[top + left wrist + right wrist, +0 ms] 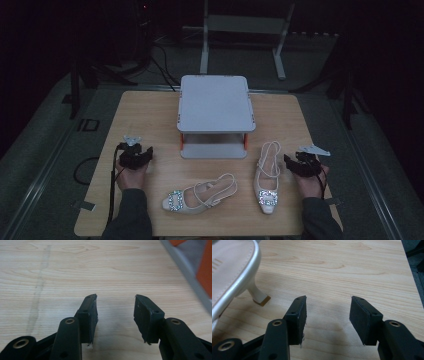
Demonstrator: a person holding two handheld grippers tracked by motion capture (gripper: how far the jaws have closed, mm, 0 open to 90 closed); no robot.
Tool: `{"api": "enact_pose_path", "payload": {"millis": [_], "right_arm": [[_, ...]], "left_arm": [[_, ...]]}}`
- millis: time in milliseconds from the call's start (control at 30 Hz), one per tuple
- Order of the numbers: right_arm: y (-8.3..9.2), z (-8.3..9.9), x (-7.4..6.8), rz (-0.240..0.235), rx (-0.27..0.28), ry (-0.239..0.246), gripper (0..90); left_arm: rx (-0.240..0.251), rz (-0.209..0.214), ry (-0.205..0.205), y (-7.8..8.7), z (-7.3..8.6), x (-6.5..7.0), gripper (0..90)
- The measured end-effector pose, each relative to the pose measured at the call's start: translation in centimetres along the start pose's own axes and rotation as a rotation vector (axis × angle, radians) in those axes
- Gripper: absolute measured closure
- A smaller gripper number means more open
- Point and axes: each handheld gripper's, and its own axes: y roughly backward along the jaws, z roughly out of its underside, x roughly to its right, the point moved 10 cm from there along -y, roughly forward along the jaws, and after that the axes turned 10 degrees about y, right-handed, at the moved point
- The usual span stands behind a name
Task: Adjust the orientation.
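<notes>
Two cream slingback heels with jewelled buckles lie on the wooden table [150,115]. One shoe [202,195] lies slantwise near the front middle, toe to the left. The other shoe [267,177] stands to its right, toe towards the person. My left gripper [136,150] rests at the table's left, open, with bare wood between its jaws [115,298]. My right gripper [300,161] sits just right of the second shoe, open and holding nothing [328,300]. That shoe's sole [232,267] and thin heel [259,296] show to the left of the right jaws.
A grey two-tier shelf [216,102] with orange posts stands at the table's back middle; its edge [190,272] shows at the right of the left gripper view. Dark floor, cables and a metal frame [245,25] lie beyond the table.
</notes>
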Motion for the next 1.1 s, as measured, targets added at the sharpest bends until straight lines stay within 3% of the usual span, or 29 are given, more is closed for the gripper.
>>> {"api": "enact_pose_path", "payload": {"millis": [300,533,667,700,800,1100], "right_arm": [[0.4,0.0,0.0,0.010,0.002,-0.001,43.9],[0.4,0.1,0.1,0.013,-0.005,-0.004,42.0],[0.6,0.0,0.3,0.018,0.007,-0.012,42.0],[0.6,0.0,0.3,0.018,0.007,-0.012,42.0],[0.7,0.0,0.5,0.021,0.011,-0.020,41.9],[0.7,0.1,0.6,0.024,0.011,-0.029,41.5]], "left_arm": [[0.002,0.016,-0.022,2.3,0.1,1.5,49.0],[-0.007,0.091,-0.083,3.8,1.5,5.2,44.8],[-0.028,0.153,-0.141,5.4,3.3,8.1,44.2],[-0.028,0.153,-0.141,5.4,3.3,8.1,44.1],[-0.043,0.204,-0.178,6.9,4.5,10.2,43.5],[-0.069,0.265,-0.243,9.1,6.8,12.5,40.9]]}}
